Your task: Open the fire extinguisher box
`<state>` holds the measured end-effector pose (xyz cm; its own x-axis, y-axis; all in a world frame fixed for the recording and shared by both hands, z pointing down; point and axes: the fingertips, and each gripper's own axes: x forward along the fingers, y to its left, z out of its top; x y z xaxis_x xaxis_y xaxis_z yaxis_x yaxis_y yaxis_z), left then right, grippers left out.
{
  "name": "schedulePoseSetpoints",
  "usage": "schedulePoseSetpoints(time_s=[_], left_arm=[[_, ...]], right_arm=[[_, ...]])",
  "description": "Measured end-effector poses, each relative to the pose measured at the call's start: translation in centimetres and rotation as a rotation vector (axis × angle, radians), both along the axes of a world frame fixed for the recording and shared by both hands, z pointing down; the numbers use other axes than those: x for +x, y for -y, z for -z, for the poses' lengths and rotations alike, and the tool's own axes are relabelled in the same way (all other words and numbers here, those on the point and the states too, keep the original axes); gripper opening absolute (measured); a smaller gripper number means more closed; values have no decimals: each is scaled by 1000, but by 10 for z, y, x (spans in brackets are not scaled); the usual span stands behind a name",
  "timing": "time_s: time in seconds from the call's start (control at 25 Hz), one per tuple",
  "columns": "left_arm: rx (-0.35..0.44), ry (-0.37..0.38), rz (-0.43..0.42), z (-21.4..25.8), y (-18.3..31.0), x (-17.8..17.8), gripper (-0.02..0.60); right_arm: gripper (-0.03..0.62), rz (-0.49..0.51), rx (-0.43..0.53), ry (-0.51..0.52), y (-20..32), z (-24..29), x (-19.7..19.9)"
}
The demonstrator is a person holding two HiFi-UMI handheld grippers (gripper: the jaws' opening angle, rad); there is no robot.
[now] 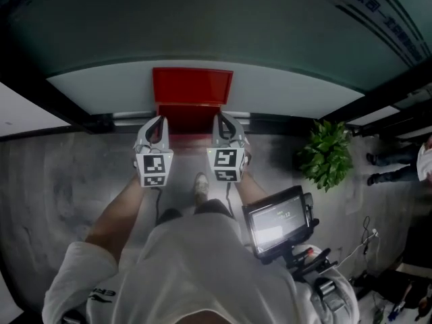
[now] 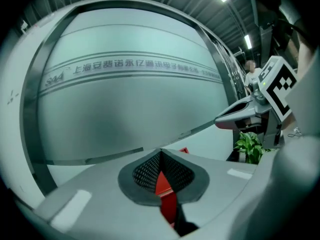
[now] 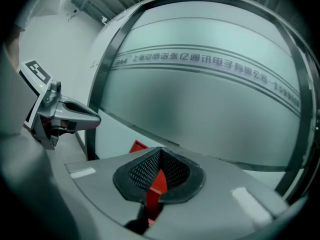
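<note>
Left gripper point(image 1: 159, 123) and right gripper point(image 1: 223, 119) are both closed, holding nothing, near the red fire extinguisher box point(image 1: 189, 119) by the glass wall point(image 1: 202, 25). Its lid point(image 1: 192, 85) seems already up; I should withdraw both slowly, without knocking it.

The red fire extinguisher box point(image 1: 192, 119) sits on the floor point(image 1: 61, 181) against the frosted glass wall point(image 1: 270, 25), its lid point(image 1: 192, 85) raised upright.
</note>
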<state>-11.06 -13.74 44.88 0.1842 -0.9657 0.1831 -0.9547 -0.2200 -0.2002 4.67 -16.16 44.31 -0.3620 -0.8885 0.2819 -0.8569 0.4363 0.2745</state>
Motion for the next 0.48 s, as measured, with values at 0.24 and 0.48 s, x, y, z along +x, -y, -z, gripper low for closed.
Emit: schedulePoseSetpoints(time_s=[0.24,0.48], left_arm=[[25,-11,-57,12,-87,-17,2],[27,-32,-103,22,-144,-19,2]], right_arm=[[14,-17,23,0,-93,15,-23],[12,-54,-1,25,-160,26,-32]])
